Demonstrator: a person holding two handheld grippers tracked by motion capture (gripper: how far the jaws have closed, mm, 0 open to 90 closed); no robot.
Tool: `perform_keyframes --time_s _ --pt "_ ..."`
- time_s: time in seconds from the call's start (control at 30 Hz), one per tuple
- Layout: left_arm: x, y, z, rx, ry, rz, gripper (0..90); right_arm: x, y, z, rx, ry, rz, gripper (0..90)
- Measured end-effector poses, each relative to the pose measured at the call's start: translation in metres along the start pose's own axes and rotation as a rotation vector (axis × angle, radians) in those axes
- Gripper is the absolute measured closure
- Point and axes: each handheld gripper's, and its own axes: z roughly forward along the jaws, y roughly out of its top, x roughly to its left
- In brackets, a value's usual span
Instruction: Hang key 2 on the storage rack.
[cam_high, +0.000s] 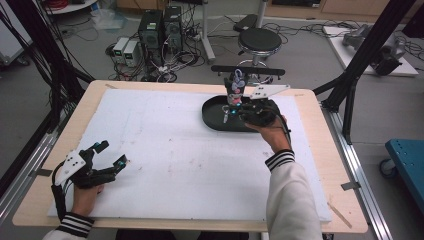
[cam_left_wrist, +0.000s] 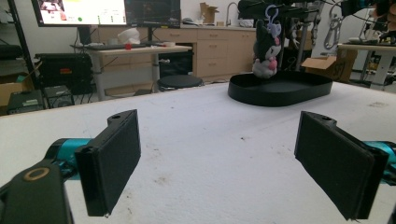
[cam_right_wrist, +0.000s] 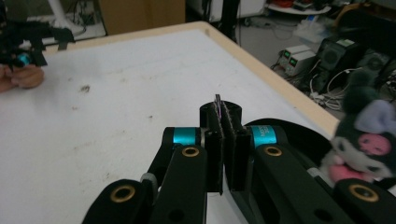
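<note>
Right gripper view catches a thin purple strap (cam_right_wrist: 218, 103) pinched in the right gripper (cam_right_wrist: 224, 140); the plush toy (cam_high: 235, 90) hangs over the black tray (cam_high: 212, 116). Left gripper (cam_left_wrist: 217, 163) jaws wide apart, holding nothing.

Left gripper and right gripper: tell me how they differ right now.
The left gripper has its jaws spread wide with nothing between them; the right gripper has its jaws shut on a thin purple loop. The left gripper sits low by the table's near edge; the right gripper is over the black tray beside the plush toy. Both have black jaws.
</note>
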Motion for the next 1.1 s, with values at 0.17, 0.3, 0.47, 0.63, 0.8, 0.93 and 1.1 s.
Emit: perform_keyframes --time_s 0.17,0.3,0.47,0.63,0.8,0.93,1.1 --pt "0.000 0.000 0.000 0.001 0.000 0.000 14.9 -0.010 0.001 -0.022 -0.017 -0.044 0.013 88.6" --pt "0.000 0.000 0.000 0.002 0.000 -0.001 14.9 -0.019 0.008 -0.035 -0.035 -0.068 0.019 88.6" --pt "0.000 0.000 0.000 0.002 0.001 0.000 14.9 -0.029 0.019 -0.049 -0.038 -0.083 0.023 88.6" --pt "0.000 0.000 0.000 0.002 0.001 0.000 14.9 -0.039 0.026 -0.060 -0.044 -0.106 0.032 88.6" --pt "0.000 0.000 0.000 0.004 -0.001 0.000 14.9 -0.051 0.032 -0.070 -0.063 -0.121 0.041 88.6" --pt "0.000 0.000 0.000 0.005 -0.001 -0.001 14.9 -0.062 0.038 -0.077 -0.061 -0.131 0.047 88.6" --pt "0.000 0.000 0.000 0.005 0.001 -0.001 14.9 -0.075 0.046 -0.083 -0.049 -0.143 0.044 88.5"
